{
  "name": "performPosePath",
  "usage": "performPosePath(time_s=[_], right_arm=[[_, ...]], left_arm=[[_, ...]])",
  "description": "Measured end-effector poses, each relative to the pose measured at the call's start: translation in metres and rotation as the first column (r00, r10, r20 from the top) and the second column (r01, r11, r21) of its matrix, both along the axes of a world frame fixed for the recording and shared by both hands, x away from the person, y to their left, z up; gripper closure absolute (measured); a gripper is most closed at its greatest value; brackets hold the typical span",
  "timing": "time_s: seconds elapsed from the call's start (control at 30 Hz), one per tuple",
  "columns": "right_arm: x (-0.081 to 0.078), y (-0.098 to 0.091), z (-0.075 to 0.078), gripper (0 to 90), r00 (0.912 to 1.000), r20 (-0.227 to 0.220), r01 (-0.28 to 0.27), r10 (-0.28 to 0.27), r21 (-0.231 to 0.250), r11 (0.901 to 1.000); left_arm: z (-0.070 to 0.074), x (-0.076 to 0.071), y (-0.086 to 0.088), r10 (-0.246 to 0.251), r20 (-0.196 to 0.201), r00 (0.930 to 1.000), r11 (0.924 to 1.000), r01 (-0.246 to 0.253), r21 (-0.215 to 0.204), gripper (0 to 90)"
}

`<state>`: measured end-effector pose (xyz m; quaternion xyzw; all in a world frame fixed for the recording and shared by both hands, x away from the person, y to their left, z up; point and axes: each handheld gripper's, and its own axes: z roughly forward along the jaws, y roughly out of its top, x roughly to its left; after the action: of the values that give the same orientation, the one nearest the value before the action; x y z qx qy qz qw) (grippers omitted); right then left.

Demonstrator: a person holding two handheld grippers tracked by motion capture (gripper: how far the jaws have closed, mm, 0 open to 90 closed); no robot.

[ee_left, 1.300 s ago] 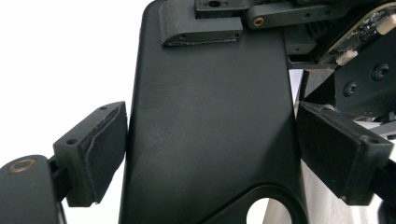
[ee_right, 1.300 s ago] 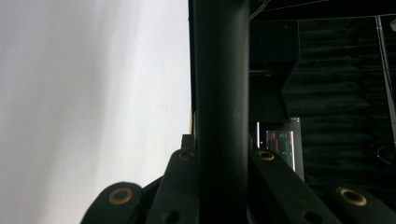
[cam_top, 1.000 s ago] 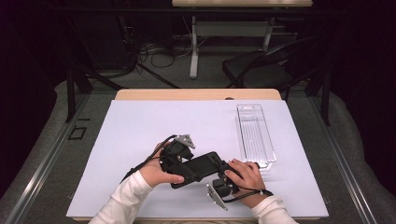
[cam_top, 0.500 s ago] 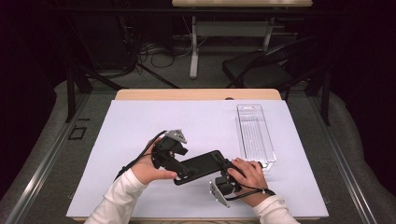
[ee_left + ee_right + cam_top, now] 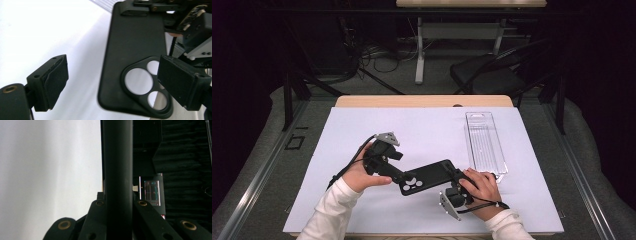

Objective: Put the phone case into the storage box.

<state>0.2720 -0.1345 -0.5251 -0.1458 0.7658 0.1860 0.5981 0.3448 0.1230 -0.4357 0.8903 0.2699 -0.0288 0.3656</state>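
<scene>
Over the white mat, the right hand-held gripper point(image 5: 460, 176) clamps a black phone case point(image 5: 428, 176) with three round camera holes.

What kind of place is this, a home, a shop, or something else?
Most likely a lab or recording workspace, not a home. A white-covered table stands in a dark curtained room, loose cables lie on the floor behind it, and a person holds camera-fitted tongs, the right tongs clamping a black phone case.
</scene>
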Motion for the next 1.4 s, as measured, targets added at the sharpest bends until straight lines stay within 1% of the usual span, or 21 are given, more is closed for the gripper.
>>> performPosePath(time_s=[0.03,0.07,0.1,0.3,0.33,0.37,0.47,0.63,0.67,0.77,0.83,0.9,1.0,1.03,1.07,1.2,1.23,1.27,1.33,1.37,1.4], right_arm=[[0.000,0.000,0.000,87.1,1.0000,0.001,0.000,0.000,-0.001,1.0000],[0.000,0.000,0.000,87.1,1.0000,-0.003,0.000,0.000,0.006,1.0000],[0.000,-0.001,0.000,87.1,1.0000,-0.005,-0.001,0.001,0.011,0.9999],[0.000,-0.001,0.002,87.1,0.9997,-0.024,-0.005,0.006,0.025,0.9997],[0.000,-0.001,0.001,87.1,0.9995,-0.030,-0.007,0.008,0.036,0.9993],[0.000,-0.001,0.001,87.2,0.9992,-0.040,-0.004,0.006,0.045,0.9990],[0.000,-0.002,0.002,87.2,0.9983,-0.057,-0.008,0.011,0.055,0.9984],[0.000,-0.002,0.003,87.3,0.9941,-0.107,-0.007,0.018,0.108,0.9942],[0.000,-0.002,0.003,87.3,0.9941,-0.107,-0.007,0.018,0.108,0.9942],[0.000,-0.004,0.005,87.5,0.9889,-0.147,0.004,0.017,0.141,0.9900],[-0.001,-0.004,0.007,87.5,0.9863,-0.164,0.009,0.014,0.142,0.9899],[-0.001,-0.005,0.007,87.6,0.9811,-0.193,0.014,0.019,0.170,0.9854],[-0.001,-0.005,0.008,87.7,0.9749,-0.221,0.011,0.030,0.182,0.9831],[-0.001,-0.005,0.008,87.7,0.9701,-0.242,0.026,0.023,0.198,0.9798],[-0.001,-0.005,0.008,87.7,0.9701,-0.242,0.026,0.023,0.198,0.9798],[0.000,-0.006,0.010,87.8,0.9554,-0.293,0.035,0.035,0.230,0.9726],[0.000,-0.006,0.010,87.8,0.9554,-0.293,0.035,0.035,0.230,0.9726],[0.001,-0.007,0.010,87.9,0.9469,-0.319,0.042,0.042,0.252,0.9669],[0.002,-0.007,0.011,87.9,0.9391,-0.339,0.043,0.055,0.274,0.9609],[0.001,-0.008,0.011,87.9,0.9314,-0.362,0.065,0.043,0.280,0.9577],[0.002,-0.008,0.012,87.9,0.9274,-0.371,0.064,0.049,0.287,0.9558]], left_arm=[[-0.001,0.001,0.002,0.002,-0.006,1.0000,0.9999,-0.002,-0.010,11.2],[-0.001,0.002,0.003,0.011,0.001,0.9999,0.9999,-0.011,-0.001,11.4],[-0.002,0.003,0.004,0.011,-0.004,0.9999,0.9999,-0.011,-0.012,11.7],[-0.004,0.009,0.010,0.044,0.001,0.9990,0.9990,-0.044,-0.002,12.9],[-0.005,0.010,0.012,0.042,-0.001,0.9991,0.9991,-0.042,-0.009,13.3],[-0.005,0.010,0.013,0.055,0.003,0.9985,0.9985,-0.055,-0.004,13.6],[-0.005,0.012,0.017,0.065,0.006,0.9979,0.9978,-0.065,-0.017,14.2],[-0.002,0.014,0.025,0.083,0.014,0.9964,0.9959,-0.083,-0.035,15.0],[-0.002,0.014,0.025,0.083,0.014,0.9964,0.9959,-0.083,-0.035,15.1],[0.000,0.015,0.032,0.098,0.029,0.9947,0.9942,-0.097,-0.045,15.6],[0.001,0.016,0.034,0.108,0.034,0.9936,0.9930,-0.106,-0.053,15.9],[0.001,0.016,0.036,0.109,0.035,0.9934,0.9929,-0.107,-0.053,16.0],[0.002,0.016,0.039,0.119,0.041,0.9920,0.9911,-0.117,-0.063,16.0],[0.003,0.017,0.040,0.121,0.041,0.9918,0.9910,-0.118,-0.063,16.2],[0.003,0.017,0.040,0.121,0.041,0.9918,0.9910,-0.118,-0.063,16.2],[0.003,0.018,0.043,0.129,0.049,0.9905,0.9903,-0.126,-0.059,16.5],[0.003,0.018,0.043,0.129,0.049,0.9905,0.9903,-0.126,-0.059,16.8],[0.002,0.018,0.043,0.131,0.053,0.9900,0.9903,-0.128,-0.055,17.1],[0.002,0.018,0.042,0.129,0.055,0.9901,0.9905,-0.126,-0.054,17.4],[0.002,0.018,0.042,0.126,0.056,0.9904,0.9909,-0.123,-0.054,17.4],[0.002,0.018,0.042,0.127,0.054,0.9904,0.9907,-0.125,-0.054,17.4]])
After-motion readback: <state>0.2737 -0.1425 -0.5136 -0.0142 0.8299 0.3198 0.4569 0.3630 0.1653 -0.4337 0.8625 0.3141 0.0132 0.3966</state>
